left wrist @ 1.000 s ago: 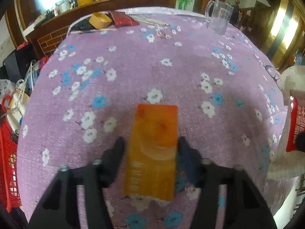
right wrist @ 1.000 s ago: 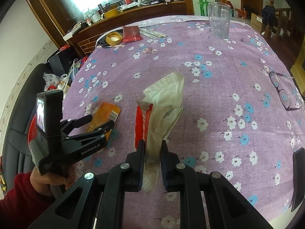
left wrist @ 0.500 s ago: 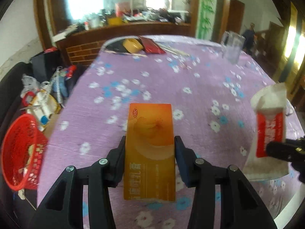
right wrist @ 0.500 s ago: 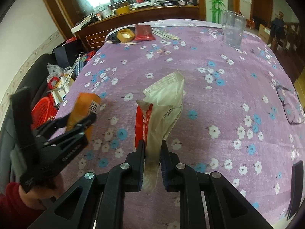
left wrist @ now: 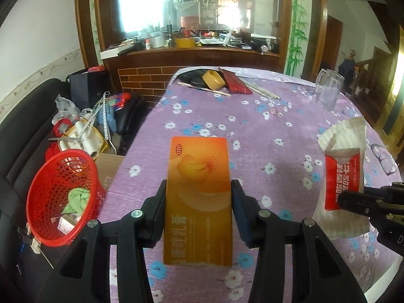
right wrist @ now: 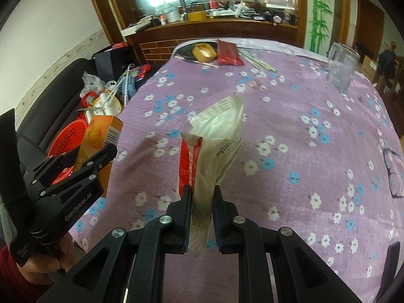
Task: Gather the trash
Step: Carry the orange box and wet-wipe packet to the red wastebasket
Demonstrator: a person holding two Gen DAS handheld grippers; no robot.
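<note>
Left claw [left wrist: 198,202] clamped on one orange box [left wrist: 198,199], right claw [right wrist: 200,217] on one wet-wipe packet [right wrist: 214,146].

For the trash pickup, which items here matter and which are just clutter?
In play: orange box in left tool; wet-wipe packet in right tool; red basket.
Lying about: glass mug, tape roll, red pouch, eyeglasses.

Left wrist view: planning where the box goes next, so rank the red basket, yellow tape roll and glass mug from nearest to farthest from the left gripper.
1. Red basket, low on the left, beside the table.
2. Glass mug, far right.
3. Yellow tape roll, far table edge; too close to the mug to call.
</note>
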